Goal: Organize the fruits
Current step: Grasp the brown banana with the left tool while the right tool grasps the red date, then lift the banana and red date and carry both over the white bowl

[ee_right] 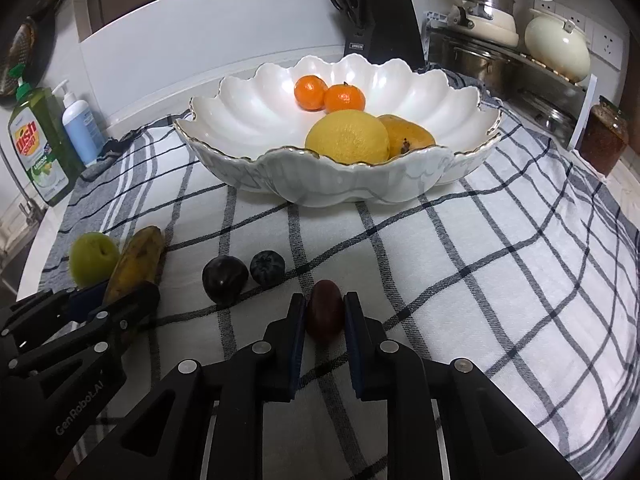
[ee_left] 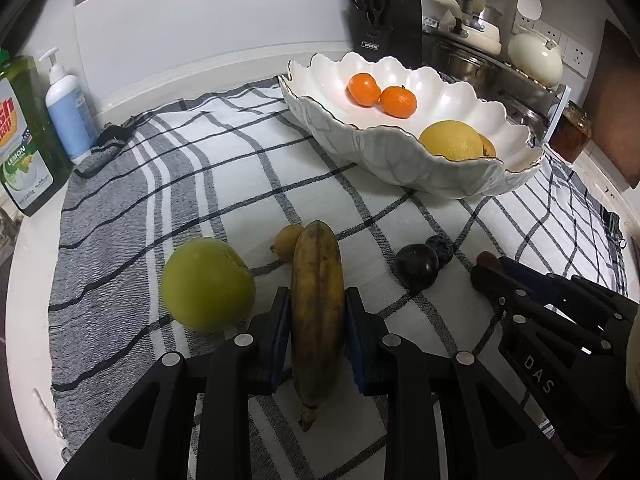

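Both grippers loaded, nothing lifted yet. Landmark thruout: scalloped white bowl (ee_right: 340,184) at back of checked cloth (ee_right: 500,280).

Left gripper (ee_left: 318,334) pinching banana (ee_left: 318,280) across its middle, pads flat on both flanks; stem end sticking back toward camera, tip aimed roughly at bowl. Mid-body grip prob. chosen for balance, so long fruit won't swing once raised. Banana resting on cloth, well short of bowl, nearer camera and left.

Right gripper (ee_right: 324,314) clamped on small dark-red fruit (ee_right: 325,308), poss. a plum or grape, pads tight against its sides. Also on cloth, in front of bowl, about under its front rim but well apart.

Already in bowl: two mandarins (ee_right: 330,94) toward far side, lemon-yellow citrus (ee_right: 347,136) at front w/ a browner fruit (ee_right: 406,136) touching it. Open space on bowl's left half, likely drop zone.

Waiting in front of bowl: green apple (ee_left: 208,284) just beside banana, small yellow fruit (ee_left: 289,240) behind it, two dark fruits (ee_right: 244,276) between the grippers.

Judged step: grasp done both sides, lift + carry to bowl next.
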Demonstrator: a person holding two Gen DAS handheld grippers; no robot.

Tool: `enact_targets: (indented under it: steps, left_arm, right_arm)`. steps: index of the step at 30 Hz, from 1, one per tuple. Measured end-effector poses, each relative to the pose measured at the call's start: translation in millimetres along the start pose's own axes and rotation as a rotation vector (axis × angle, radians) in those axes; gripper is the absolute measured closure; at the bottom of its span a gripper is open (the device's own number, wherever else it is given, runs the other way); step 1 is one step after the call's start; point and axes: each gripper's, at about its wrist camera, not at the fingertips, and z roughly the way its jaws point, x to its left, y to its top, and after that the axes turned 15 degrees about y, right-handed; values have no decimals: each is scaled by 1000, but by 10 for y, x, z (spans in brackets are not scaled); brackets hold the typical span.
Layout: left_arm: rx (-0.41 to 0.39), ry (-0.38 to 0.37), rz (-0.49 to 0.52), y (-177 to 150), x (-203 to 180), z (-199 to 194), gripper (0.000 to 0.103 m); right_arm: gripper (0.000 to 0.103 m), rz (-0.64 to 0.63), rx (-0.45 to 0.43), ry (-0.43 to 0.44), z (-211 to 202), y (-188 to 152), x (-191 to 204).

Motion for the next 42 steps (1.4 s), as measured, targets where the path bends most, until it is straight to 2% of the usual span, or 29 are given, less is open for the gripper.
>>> enact_targets:
  steps: [23,42]
  left_arm:
    - [-88,-43,21,285,-176,-389,76]
    - [-174,-87,44,943,-429,-506,76]
  right_arm:
    - [83,11,-117,-6,-582,198,-99]
    - [83,4,-222,-67,-828,781,-437]
